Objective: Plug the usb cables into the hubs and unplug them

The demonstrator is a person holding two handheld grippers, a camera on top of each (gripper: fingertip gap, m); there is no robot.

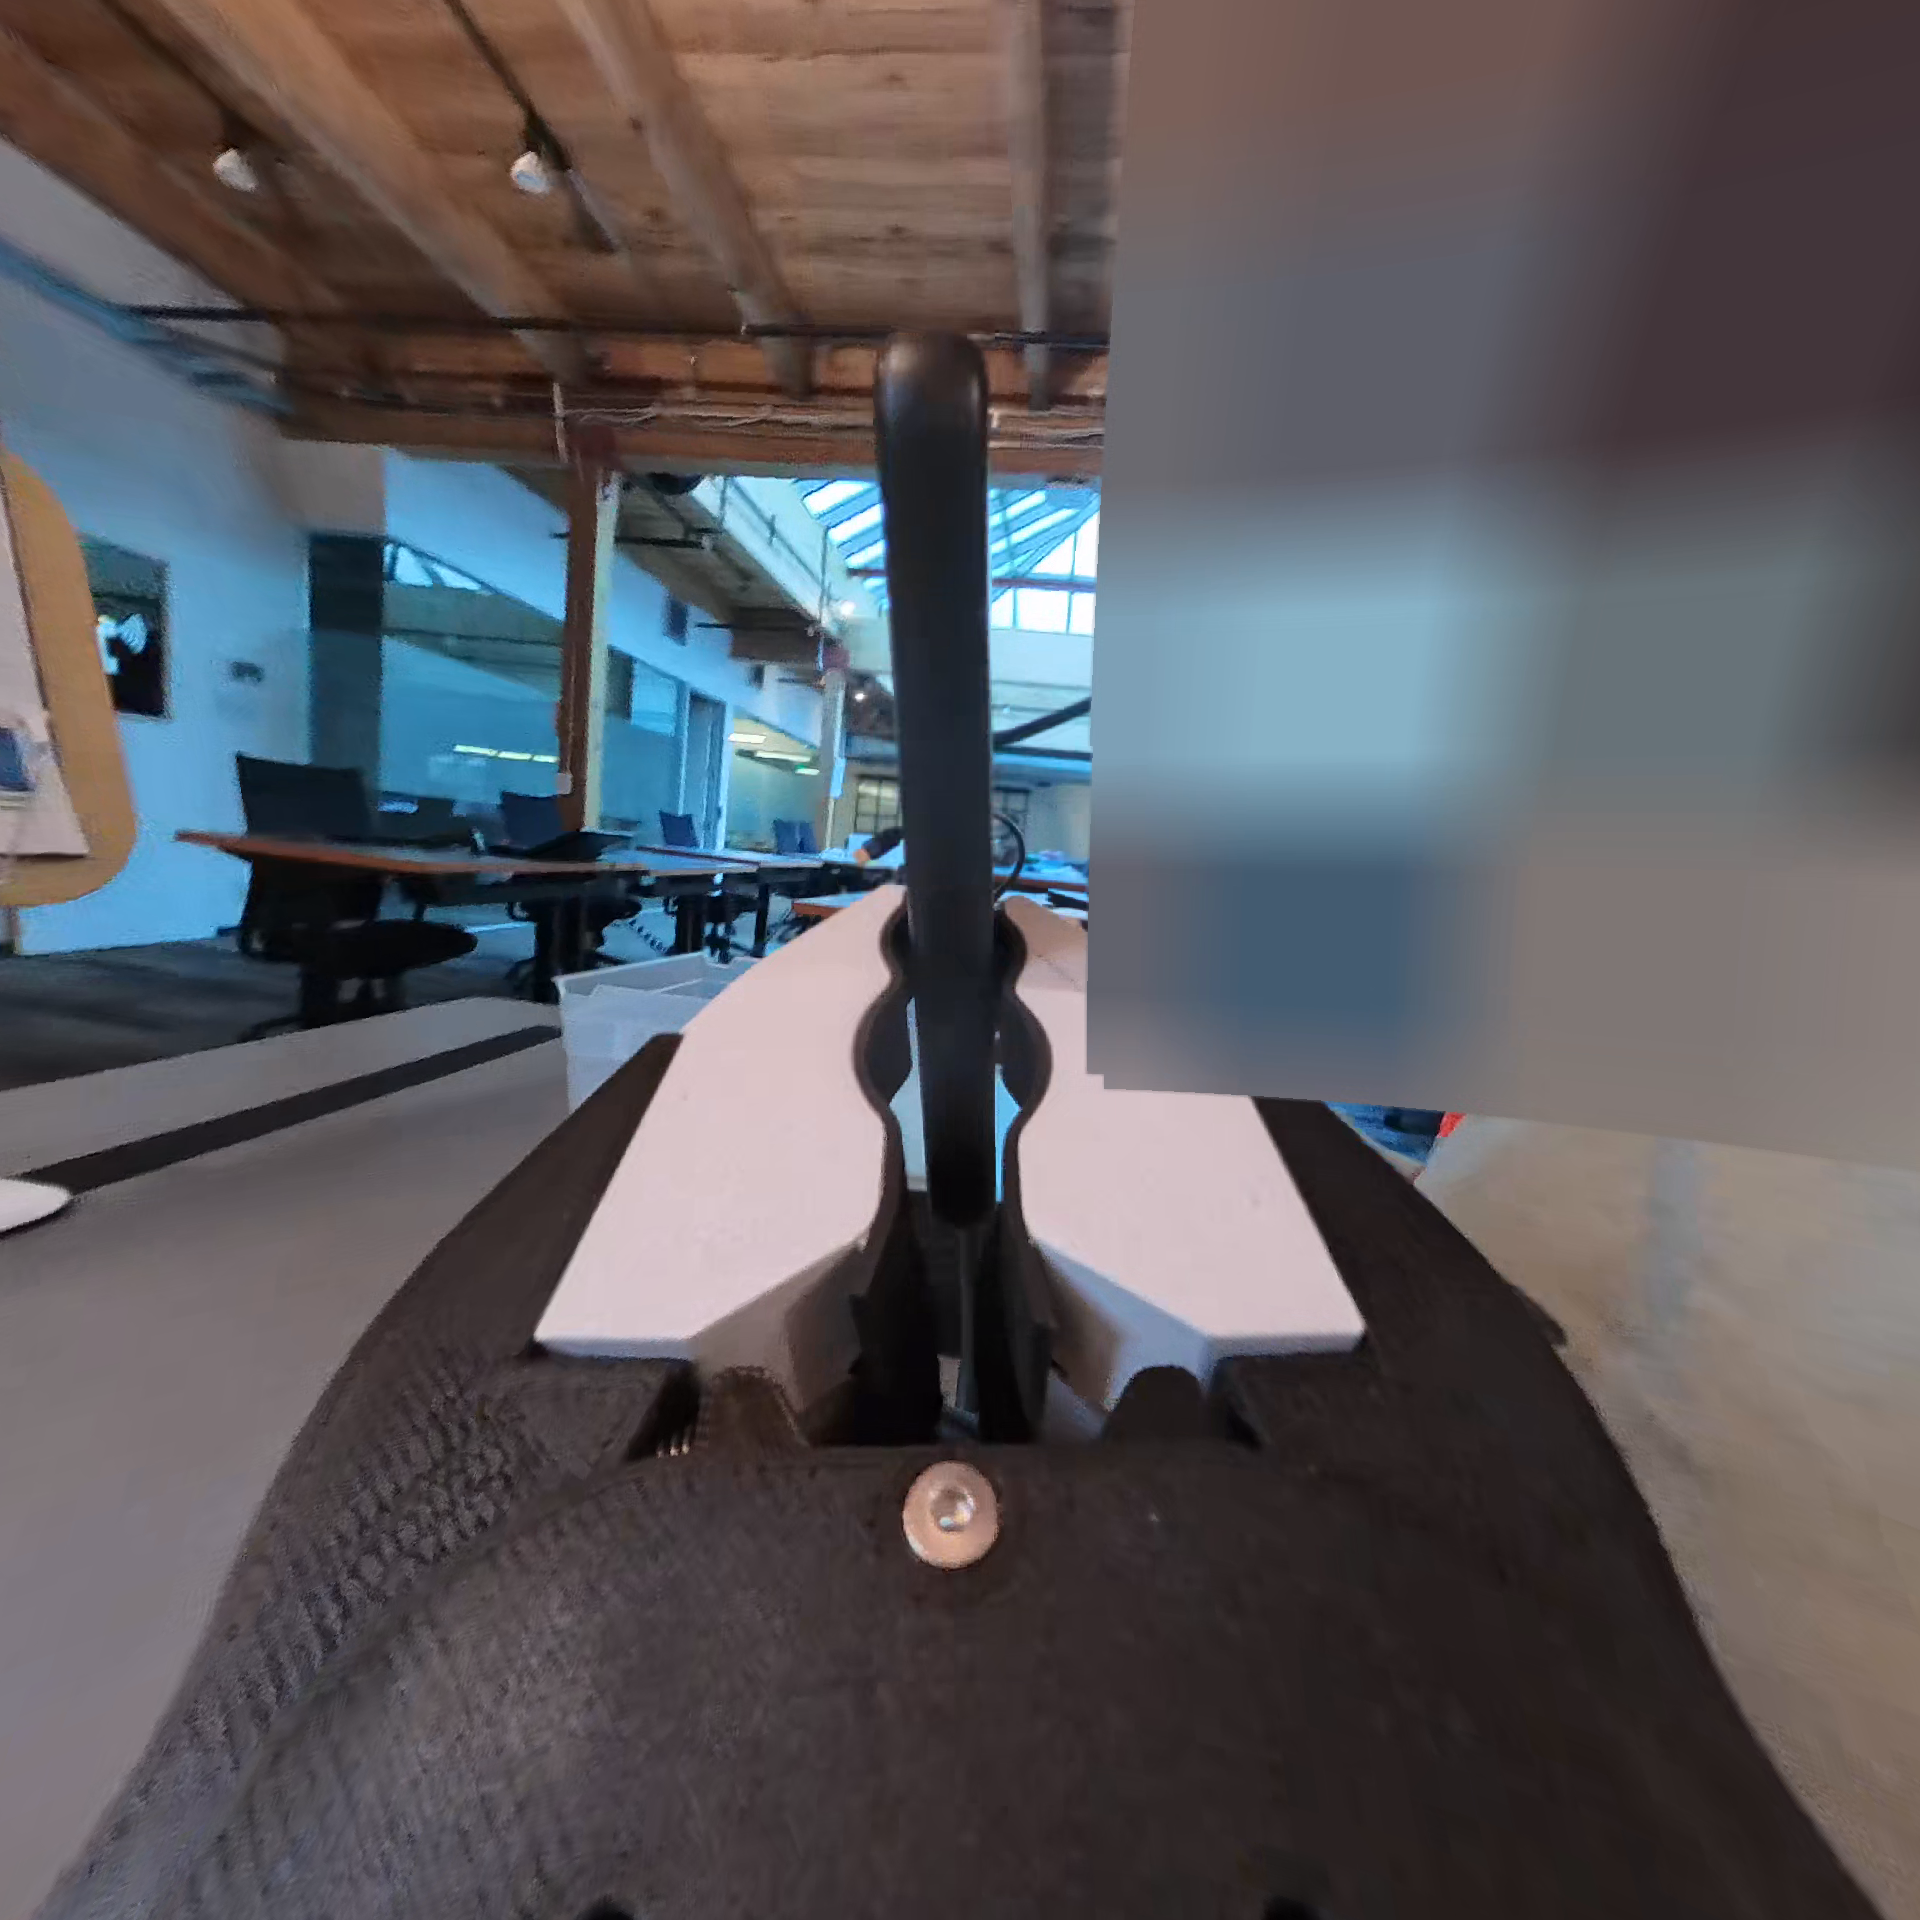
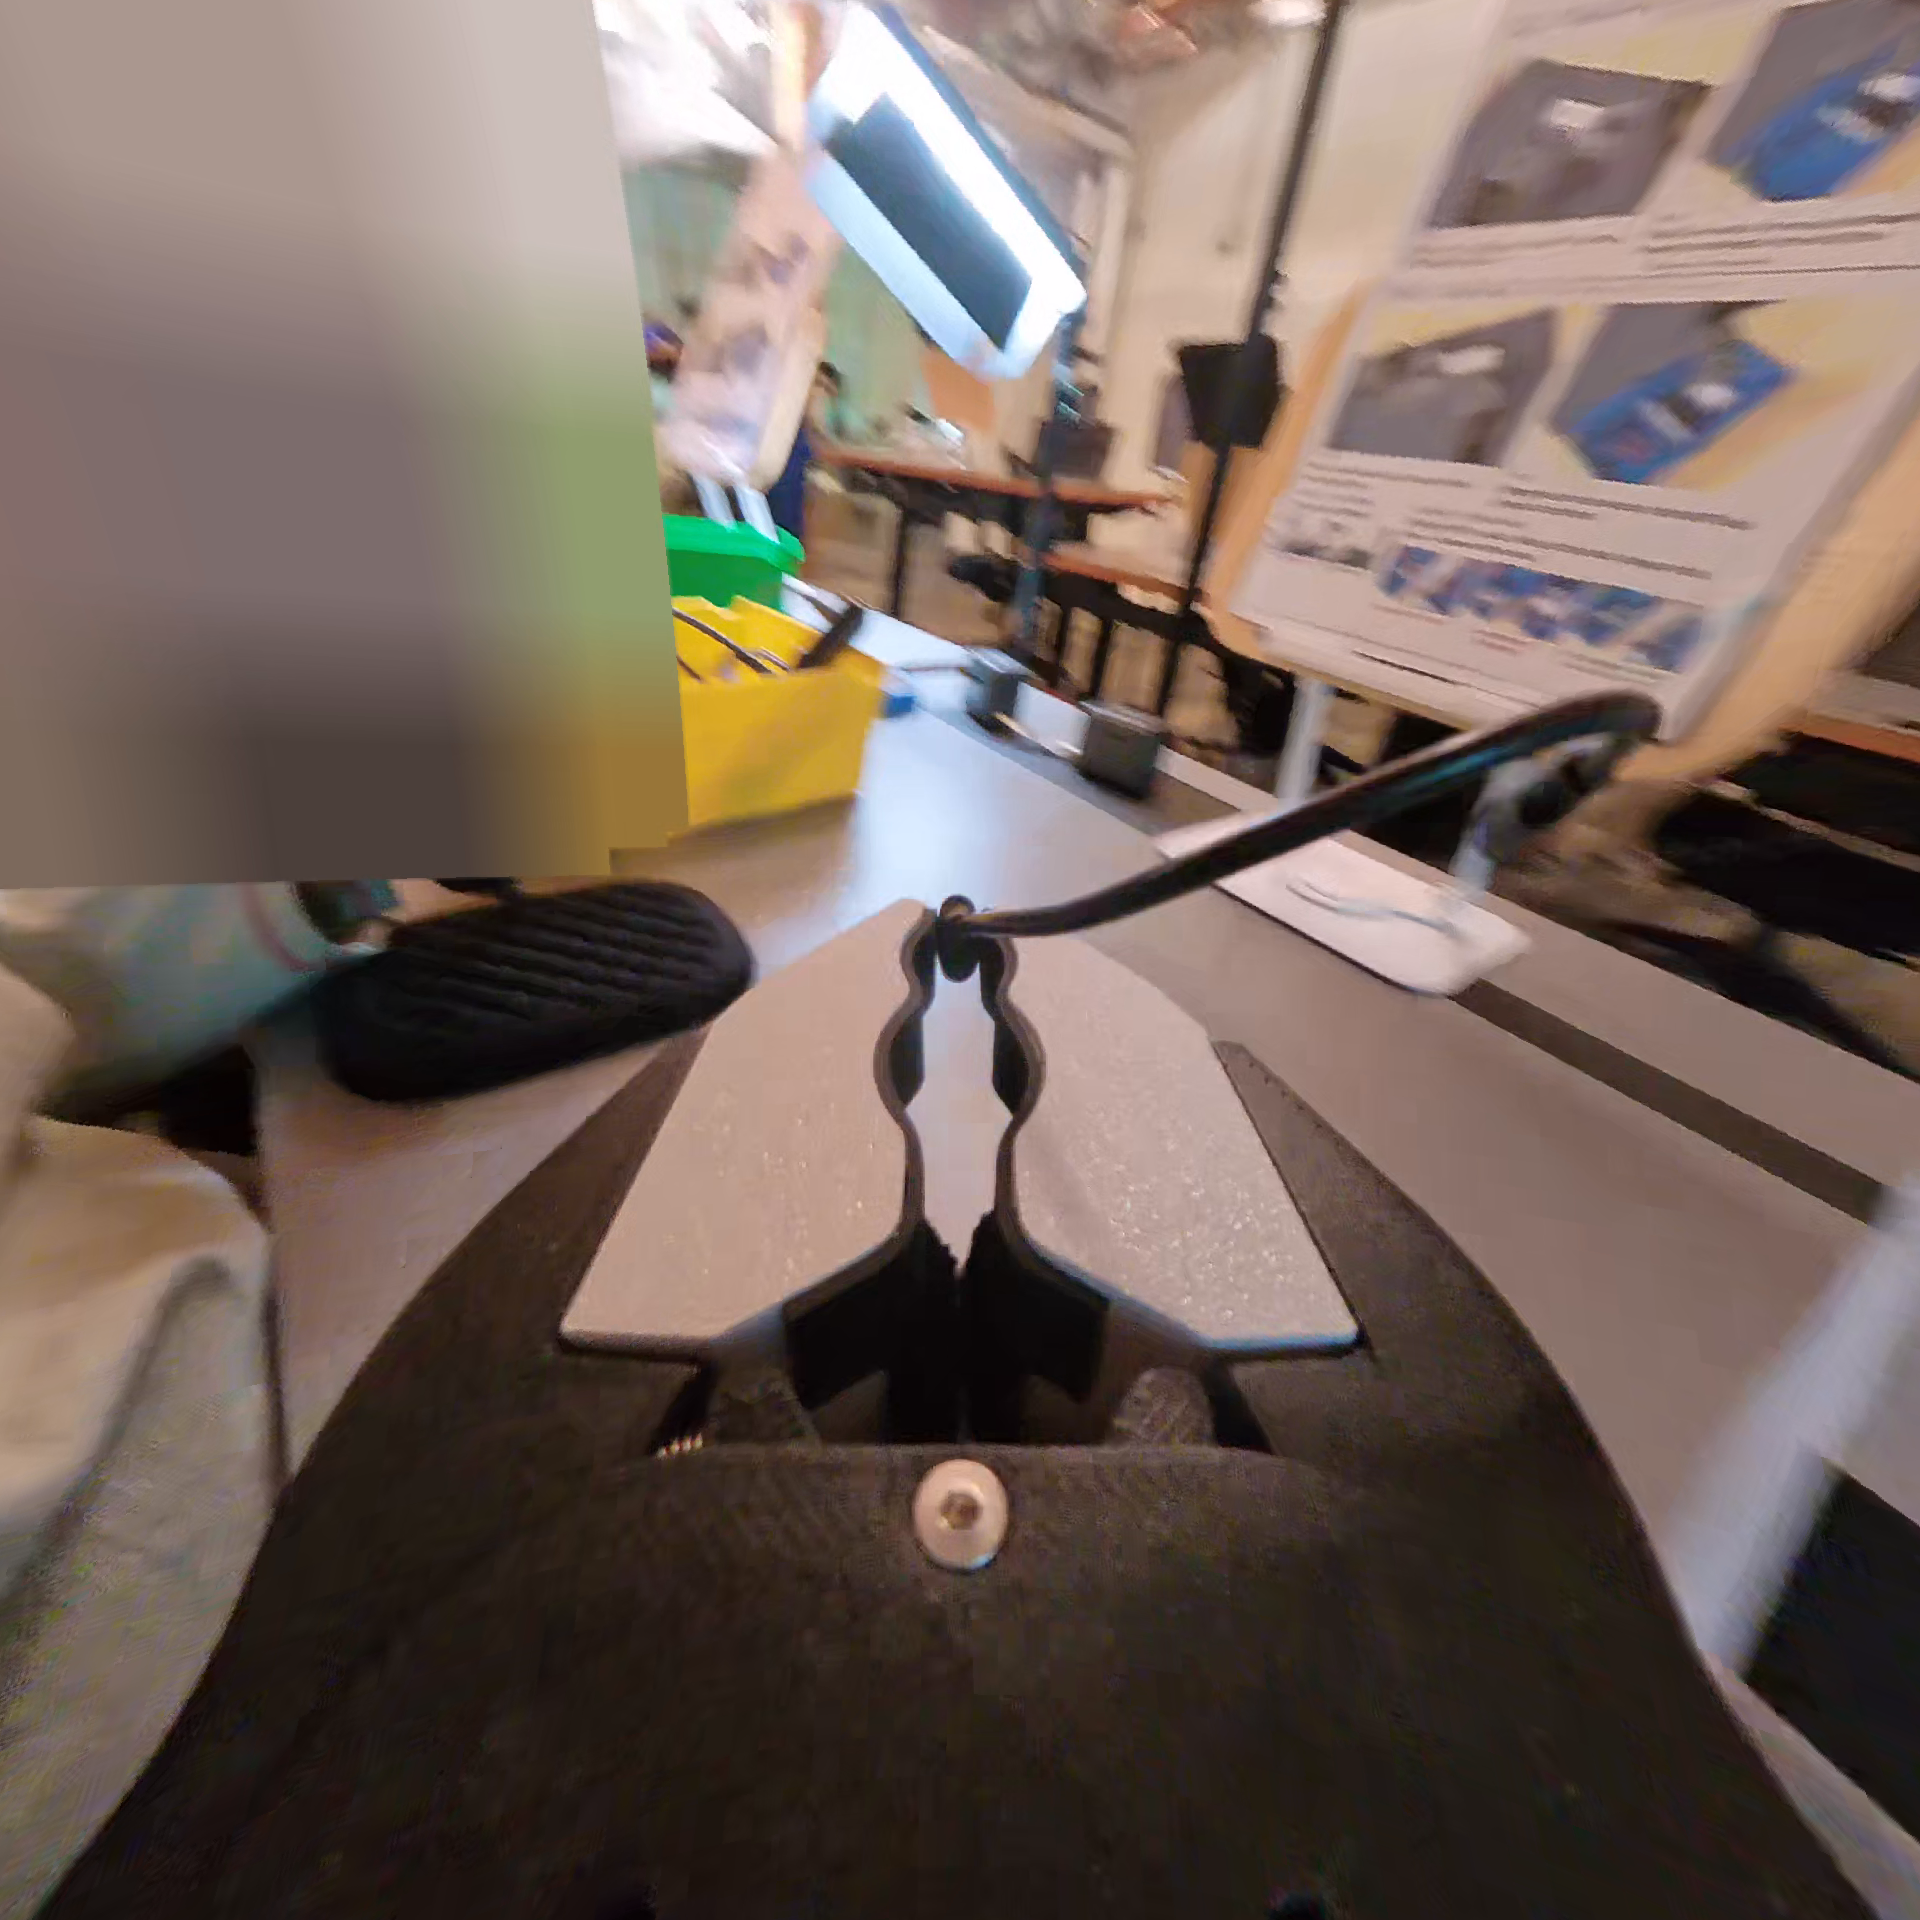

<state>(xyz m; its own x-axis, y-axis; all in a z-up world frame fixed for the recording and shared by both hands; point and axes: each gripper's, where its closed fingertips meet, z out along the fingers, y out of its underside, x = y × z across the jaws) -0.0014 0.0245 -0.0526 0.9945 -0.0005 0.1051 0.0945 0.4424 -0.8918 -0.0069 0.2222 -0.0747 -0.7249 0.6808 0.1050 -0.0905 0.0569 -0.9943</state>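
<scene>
Clamping a slim black oblong hub (image 1: 932, 727) between its white fingers, the left gripper (image 1: 951, 935) is holding it upright, so that its rounded end is standing well above the fingertips against the wooden ceiling. A thin dark lead is running down from the hub's lower end into the gap at the root of the jaws. Behind the gripper a grey worktop (image 1: 260, 1247) is stretching away, with a translucent plastic bin (image 1: 634, 1013) sitting near the fingertips.

In the right wrist view, the right gripper (image 2: 956, 940) is pinching a thin black usb cable (image 2: 1299, 821) at the very tips of its grey fingers, the jaws drawn together on it. The cable is arching up and away to the right, ending in a blurred connector (image 2: 1538, 790) hanging in the air, plugged into nothing that can be made out. Below it a flat white pad (image 2: 1371, 914) is lying on the worktop. A ribbed black gripper body (image 2: 540, 987) is lying to the left of the fingertips, and a yellow plastic bin (image 2: 774, 727) is standing farther back, with a green bin (image 2: 727, 556) behind it. An illustrated poster board (image 2: 1610, 395) is leaning at the right.
</scene>
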